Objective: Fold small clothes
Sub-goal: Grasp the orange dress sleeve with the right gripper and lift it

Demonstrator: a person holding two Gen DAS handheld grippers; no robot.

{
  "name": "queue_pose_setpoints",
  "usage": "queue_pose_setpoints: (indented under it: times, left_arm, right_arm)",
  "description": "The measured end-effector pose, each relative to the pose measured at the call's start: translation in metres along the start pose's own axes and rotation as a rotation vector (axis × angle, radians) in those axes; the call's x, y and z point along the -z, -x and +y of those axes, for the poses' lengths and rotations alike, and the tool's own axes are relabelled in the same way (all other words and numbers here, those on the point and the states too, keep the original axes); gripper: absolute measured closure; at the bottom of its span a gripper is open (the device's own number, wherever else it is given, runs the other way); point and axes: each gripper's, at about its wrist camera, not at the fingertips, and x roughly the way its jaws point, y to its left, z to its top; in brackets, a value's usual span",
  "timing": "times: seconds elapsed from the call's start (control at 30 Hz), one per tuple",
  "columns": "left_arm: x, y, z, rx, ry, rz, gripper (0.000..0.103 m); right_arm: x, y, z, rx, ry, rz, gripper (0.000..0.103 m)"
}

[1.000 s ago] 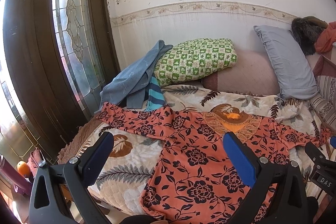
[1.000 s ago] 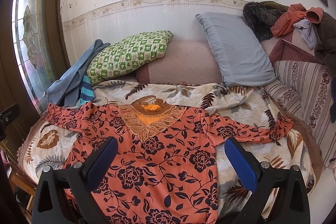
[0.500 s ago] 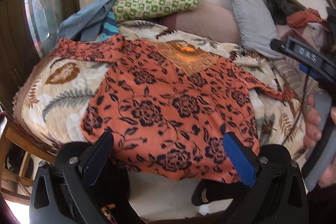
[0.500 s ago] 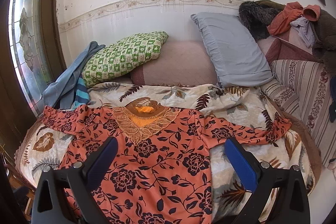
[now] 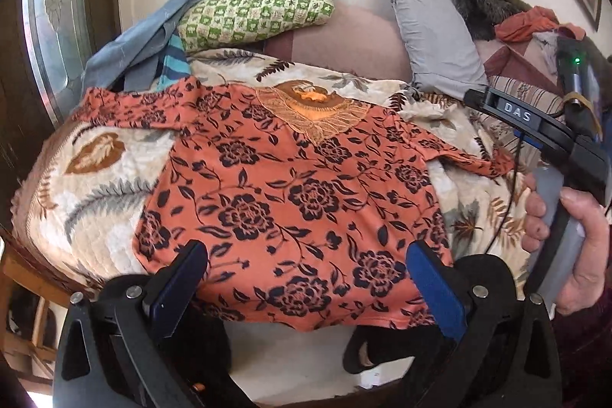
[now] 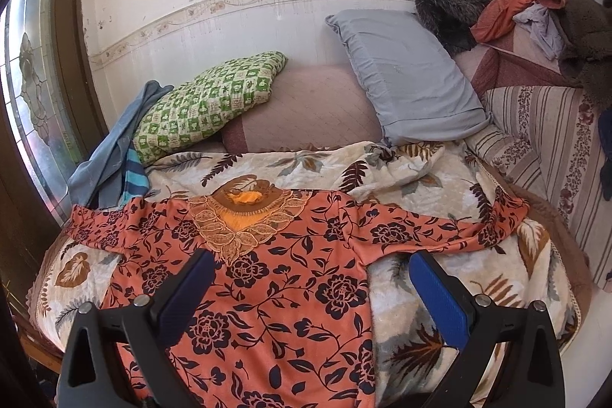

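An orange dress with black flowers [image 5: 290, 194] [image 6: 275, 285] lies spread flat on a leaf-patterned bedspread [image 5: 95, 186] [image 6: 432, 190], sleeves out to both sides, lace neckline [image 6: 244, 220] toward the pillows. Its hem hangs over the bed's near edge. My left gripper [image 5: 306, 278] is open just above the hem, holding nothing. My right gripper [image 6: 310, 278] is open above the dress's right side, near the right sleeve [image 6: 451, 228]. In the left wrist view the right gripper's body [image 5: 543, 136] shows at the far right, held by a hand [image 5: 573, 255].
A green checked pillow [image 6: 210, 102], a grey pillow [image 6: 405, 75] and a blue garment [image 6: 111, 148] lie at the back. Piled clothes [image 6: 528, 10] sit at the far right. A glass door [image 6: 34, 94] stands on the left. Pale floor [image 5: 290, 358] shows below the bed.
The left gripper has swung down and pulled back to the bed's near edge, so the whole dress and its hem show. The right gripper has risen slightly.
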Motion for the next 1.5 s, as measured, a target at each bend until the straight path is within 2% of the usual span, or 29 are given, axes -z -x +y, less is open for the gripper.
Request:
queue_pose_setpoints:
  times: [0.07,0.17,0.3,0.4,0.57,0.7,0.8,0.9,1.0,1.03,1.07,1.1,1.13,1.17,1.33,1.43,1.5]
  left_arm:
    - [-0.015,-0.011,-0.004,-0.073,-0.037,-0.041,0.0]
    - [-0.043,-0.038,-0.007,-0.144,-0.09,-0.07,0.0]
    - [-0.079,-0.073,-0.009,-0.22,-0.105,-0.113,0.0]
    - [-0.1,-0.099,-0.011,-0.25,-0.109,-0.132,0.0]
    - [-0.122,-0.148,-0.017,-0.276,-0.094,-0.136,0.0]
    - [-0.135,-0.191,-0.02,-0.298,-0.051,-0.133,0.0]
    - [-0.144,-0.221,-0.016,-0.306,-0.006,-0.124,0.0]
    - [-0.148,-0.245,-0.007,-0.329,-0.004,-0.111,0.0]
    - [-0.145,-0.259,0.01,-0.379,-0.017,-0.129,0.0]
    - [-0.143,-0.263,0.017,-0.398,-0.016,-0.128,0.0]
    - [-0.143,-0.266,0.026,-0.413,-0.011,-0.119,0.0]
    - [-0.143,-0.268,0.033,-0.421,-0.003,-0.112,0.0]
    - [-0.144,-0.268,0.041,-0.427,0.007,-0.112,0.0]
    - [-0.146,-0.268,0.049,-0.436,0.02,-0.114,0.0]
    - [-0.151,-0.252,0.083,-0.457,0.113,-0.161,0.0]
    - [-0.151,-0.247,0.1,-0.479,0.16,-0.174,0.0]
    - [-0.15,-0.244,0.111,-0.496,0.183,-0.179,0.0]
  right_arm:
    - [0.002,-0.006,-0.007,0.007,-0.008,0.011,0.001]
    - [0.002,-0.019,-0.028,0.045,-0.038,0.024,0.001]
    - [0.001,-0.049,-0.083,0.13,-0.13,0.056,0.001]
    - [0.003,-0.078,-0.139,0.198,-0.22,0.089,0.001]
    - [0.004,-0.126,-0.243,0.294,-0.445,0.157,0.001]
    - [-0.018,-0.156,-0.3,0.366,-0.567,0.181,0.001]
    - [-0.04,-0.195,-0.318,0.46,-0.527,0.28,0.001]
    - [-0.046,-0.242,-0.331,0.584,-0.464,0.433,0.003]
    - [-0.034,-0.276,-0.344,0.644,-0.443,0.57,0.017]
    - [-0.028,-0.281,-0.349,0.655,-0.445,0.604,0.034]
    - [-0.021,-0.283,-0.354,0.645,-0.47,0.623,0.066]
    - [-0.015,-0.28,-0.36,0.603,-0.526,0.612,0.073]
    - [-0.013,-0.273,-0.363,0.583,-0.563,0.581,0.075]
    - [-0.013,-0.265,-0.363,0.559,-0.577,0.544,0.084]
    - [-0.039,-0.212,-0.334,0.355,-0.613,0.286,0.089]
    - [-0.069,-0.19,-0.295,0.103,-0.621,0.18,0.089]
    - [-0.091,-0.183,-0.256,-0.064,-0.59,0.142,0.089]
